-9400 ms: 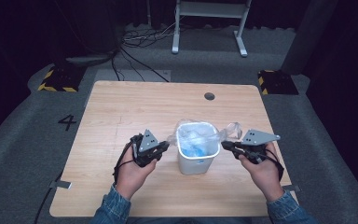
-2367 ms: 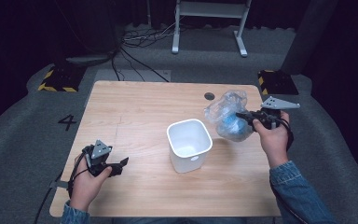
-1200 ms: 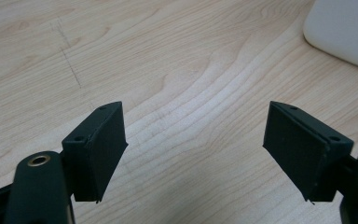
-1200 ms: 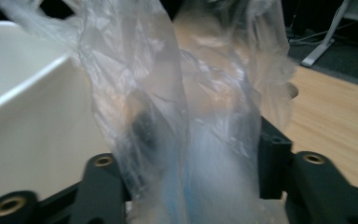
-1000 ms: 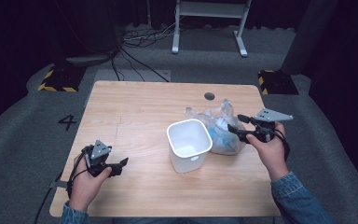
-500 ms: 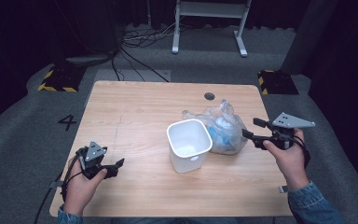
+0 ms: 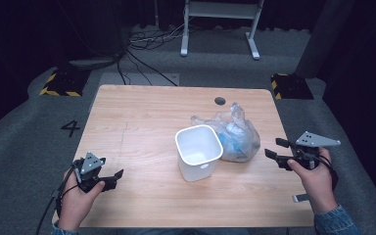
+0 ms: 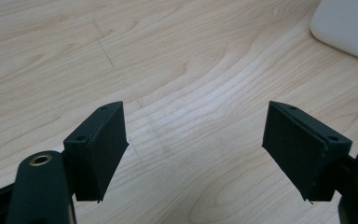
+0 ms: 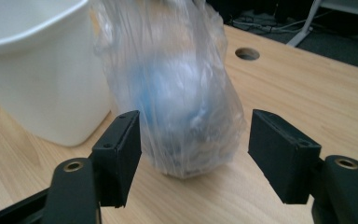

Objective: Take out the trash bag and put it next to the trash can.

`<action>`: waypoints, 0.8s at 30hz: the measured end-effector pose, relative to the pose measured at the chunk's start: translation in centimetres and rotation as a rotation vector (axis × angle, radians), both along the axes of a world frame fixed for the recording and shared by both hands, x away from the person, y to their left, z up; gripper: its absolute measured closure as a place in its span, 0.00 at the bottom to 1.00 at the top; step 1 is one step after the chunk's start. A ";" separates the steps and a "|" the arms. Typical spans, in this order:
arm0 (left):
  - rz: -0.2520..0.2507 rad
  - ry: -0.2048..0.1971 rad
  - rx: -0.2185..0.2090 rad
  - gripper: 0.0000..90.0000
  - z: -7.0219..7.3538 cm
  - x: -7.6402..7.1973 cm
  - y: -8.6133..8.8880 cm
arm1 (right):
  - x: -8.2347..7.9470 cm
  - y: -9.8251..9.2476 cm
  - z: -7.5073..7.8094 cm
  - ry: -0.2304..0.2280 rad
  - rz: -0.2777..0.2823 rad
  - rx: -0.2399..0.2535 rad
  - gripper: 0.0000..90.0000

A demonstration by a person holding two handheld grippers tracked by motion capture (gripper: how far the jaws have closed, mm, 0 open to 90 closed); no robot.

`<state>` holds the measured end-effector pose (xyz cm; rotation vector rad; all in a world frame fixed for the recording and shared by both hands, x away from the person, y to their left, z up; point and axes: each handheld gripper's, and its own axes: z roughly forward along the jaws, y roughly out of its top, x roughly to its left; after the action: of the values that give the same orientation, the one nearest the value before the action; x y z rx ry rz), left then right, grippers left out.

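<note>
- Right claw (image 7: 274, 153): jaws spread wide and released, with nothing between the pads. Its jaws have just been closing a little, with no object between them. It is held level near the right edge of the bench (image 7: 142, 112) and points left, toward the plastic bag (image 7: 235, 134).
- In the right gripper view, the right claw (image 9: 193, 156) sits just short of the plastic bag (image 9: 172, 93); the two pads flank the view of the bag's lower part but stand apart from it.
- Plastic bag: clear film, crumpled, with blue and white contents visible inside. It rests on the bench in the right half, directly against the right side of the white bin (image 7: 199, 152).
- Bag orientation: in the right gripper view it stands roughly upright, long axis vertical, wider at the base and gathered at the top. In the high view the gathered top points toward the far edge of the bench and the small round hole (image 7: 220, 101).
- White bin: upright, mouth open upward, near the middle of the bench. In the right gripper view the white bin (image 9: 37, 65) shows touching the bag.
- Left claw (image 7: 113, 177): jaws spread, released, holding nothing. It is held low over the near left corner of the bench, well apart from bin and bag, pointing right.
- In the left gripper view, the left claw (image 8: 193, 154) has only bare wood between its pads.
</note>
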<state>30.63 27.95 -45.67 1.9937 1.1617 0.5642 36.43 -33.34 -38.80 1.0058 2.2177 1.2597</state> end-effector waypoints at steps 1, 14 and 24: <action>0.005 0.001 -0.001 0.24 0.0 -0.1 0.1 | -0.1 -0.2 -0.2 0.002 0.003 -0.007 0.44; 0.016 0.017 0.013 0.25 -1.4 0.0 1.6 | -1.1 -1.5 -3.9 0.077 -0.001 -0.088 0.39; 0.022 0.064 0.063 0.23 -2.4 0.4 1.8 | -1.6 -2.1 -7.3 0.130 -0.037 -0.095 0.34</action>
<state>31.05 29.71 -48.09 2.0682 1.2200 0.5577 34.87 -35.44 -46.08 1.1146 2.3210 1.0900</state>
